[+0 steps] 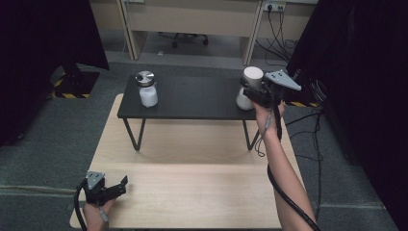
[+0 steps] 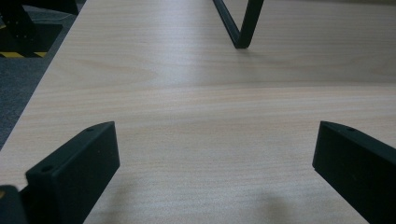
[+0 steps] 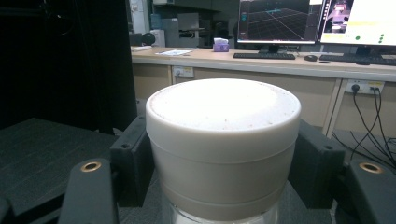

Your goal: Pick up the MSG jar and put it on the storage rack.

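A jar with a wide white lid (image 1: pixel 252 75) stands at the right end of the small black table (image 1: pixel 192 98). My right gripper (image 1: pixel 252 92) is shut on that white lid (image 3: pixel 223 140), one jaw against each side of it; the clear jar body shows just below. A second jar with a metal lid (image 1: pixel 146 89) and white contents stands at the table's left end, apart from both grippers. My left gripper (image 1: pixel 115 186) rests open on the wooden tabletop (image 1: pixel 192 187) near its front left corner, and its jaws stand wide apart over bare wood (image 2: pixel 210 140).
The black table's thin legs (image 1: pixel 133 134) stand on the wooden top; one leg (image 2: pixel 240 28) rises ahead of my left gripper. Black curtains flank both sides. Cables hang at the right. A desk with monitors (image 3: pixel 280 21) lies beyond.
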